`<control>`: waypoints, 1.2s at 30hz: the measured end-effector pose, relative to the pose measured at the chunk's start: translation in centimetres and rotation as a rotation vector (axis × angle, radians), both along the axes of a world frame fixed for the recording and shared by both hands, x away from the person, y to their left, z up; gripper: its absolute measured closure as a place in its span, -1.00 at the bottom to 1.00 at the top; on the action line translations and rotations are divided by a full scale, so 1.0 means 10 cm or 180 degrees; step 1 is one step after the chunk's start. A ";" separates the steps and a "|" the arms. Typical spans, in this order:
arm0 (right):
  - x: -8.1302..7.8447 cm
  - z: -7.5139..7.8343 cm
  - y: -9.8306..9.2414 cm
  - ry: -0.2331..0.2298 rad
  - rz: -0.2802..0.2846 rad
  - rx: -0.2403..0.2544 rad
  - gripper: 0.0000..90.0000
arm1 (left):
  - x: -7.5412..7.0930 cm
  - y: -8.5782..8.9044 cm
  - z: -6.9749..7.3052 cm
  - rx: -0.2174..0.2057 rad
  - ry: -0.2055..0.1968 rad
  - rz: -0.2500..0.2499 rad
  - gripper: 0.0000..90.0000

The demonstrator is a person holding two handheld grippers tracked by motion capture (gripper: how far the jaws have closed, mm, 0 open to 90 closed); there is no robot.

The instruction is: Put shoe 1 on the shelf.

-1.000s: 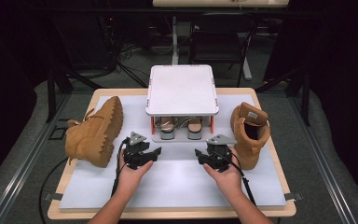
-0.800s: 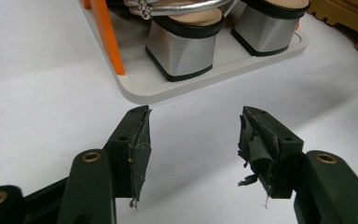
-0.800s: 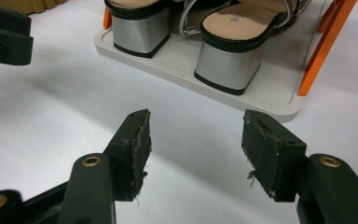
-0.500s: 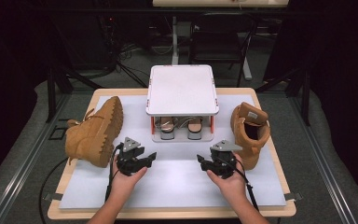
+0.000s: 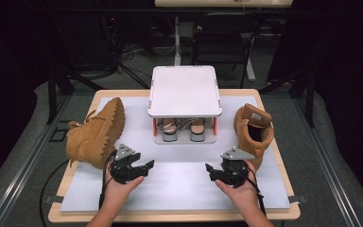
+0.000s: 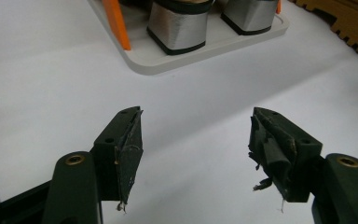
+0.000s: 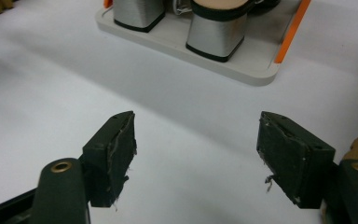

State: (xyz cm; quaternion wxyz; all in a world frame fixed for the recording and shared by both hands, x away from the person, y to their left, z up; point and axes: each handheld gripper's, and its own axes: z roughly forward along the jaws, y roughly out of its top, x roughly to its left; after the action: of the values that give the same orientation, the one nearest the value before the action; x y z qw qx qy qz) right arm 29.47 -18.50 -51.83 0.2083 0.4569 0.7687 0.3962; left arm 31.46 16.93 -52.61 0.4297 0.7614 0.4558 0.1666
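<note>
though partly masked by the white shelf lid, pair of heeled sandals on lower tray of the two-tier rack; toes and uppers hidden beneath the lid in high view, cut off by the top edge in both gripper views, silver block heels alone legible. orange posts at rack corners. left boot on its side at table left, lugged sole toward the rack, laces trailing off the white mat; sole edge clipped at upper right corner of left gripper view. right boot upright at table right, opening upward, lower part hidden behind right gripper. left gripper just beside left boot, not touching. jaws of both just widened, now well apart, nothing between them, bare mat below; worn, frayed pads. both grippers aimed toward rack front, short of it. wooden table edge beyond the mat.
</note>
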 end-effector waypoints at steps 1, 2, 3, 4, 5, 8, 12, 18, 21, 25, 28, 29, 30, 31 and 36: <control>-0.02 -0.01 -0.04 0.0015 -0.0023 0.0030 -0.43 | 0.00 0.00 0.00 0.0000 0.0000 0.0000 -0.23; -0.04 -0.01 -0.07 0.0014 -0.0060 0.0007 -0.43 | -0.03 0.04 0.01 0.0019 -0.0010 0.0000 -0.23; -0.04 -0.01 -0.07 0.0014 -0.0060 0.0007 -0.43 | -0.03 0.04 0.01 0.0019 -0.0010 0.0000 -0.23; -0.08 -0.02 -0.14 0.0008 -0.0101 0.0011 -0.42 | -0.04 0.06 0.01 0.0031 -0.0017 0.0016 -0.21; -0.08 -0.02 -0.14 0.0008 -0.0101 0.0011 -0.42 | -0.05 0.08 0.02 0.0030 -0.0003 0.0016 -0.21; -0.15 -0.04 -0.29 0.0072 -0.0158 0.0092 -0.33 | -0.10 0.17 0.00 0.0073 0.0019 0.0035 -0.15; -0.19 -0.06 -0.38 0.0089 -0.0154 0.0068 -0.23 | -0.14 0.23 -0.02 0.0095 0.0002 0.0065 -0.12; -0.19 -0.10 -0.45 0.0070 -0.0118 0.0070 -0.09 | -0.15 0.32 -0.07 0.0027 0.0069 0.0102 -0.05; -0.20 -0.14 -0.43 -0.0015 -0.0073 -0.0079 -0.04 | -0.14 0.36 -0.08 0.0005 0.0063 0.0117 -0.01; -0.22 -0.18 -0.42 -0.0100 -0.0086 -0.0144 -0.03 | -0.14 0.41 -0.10 -0.0025 0.0022 0.0175 0.00; -0.21 -0.21 -0.40 -0.0079 -0.0080 -0.0118 0.00 | -0.13 0.47 -0.10 -0.0095 0.0092 0.0185 0.02; -0.21 -0.22 -0.40 -0.0059 -0.0051 -0.0133 0.02 | -0.13 0.47 -0.10 -0.0095 0.0092 0.0185 0.07; -0.21 -0.23 -0.39 -0.0057 -0.0051 -0.0119 0.03 | -0.12 0.48 -0.09 -0.0096 0.0097 0.0187 0.08; -0.21 -0.23 -0.39 -0.0052 -0.0049 -0.0118 0.04 | -0.13 0.49 -0.08 -0.0080 0.0089 0.0201 0.10; -0.21 -0.25 -0.39 -0.0053 -0.0031 -0.0094 0.09 | -0.13 0.60 -0.04 -0.0050 0.0080 0.0267 0.13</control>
State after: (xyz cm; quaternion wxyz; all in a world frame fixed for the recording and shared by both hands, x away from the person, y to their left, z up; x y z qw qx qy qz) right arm 27.41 -22.40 -54.31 0.2233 0.4543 0.7704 0.3876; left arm 30.13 22.97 -53.05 0.4226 0.7403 0.4940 0.1713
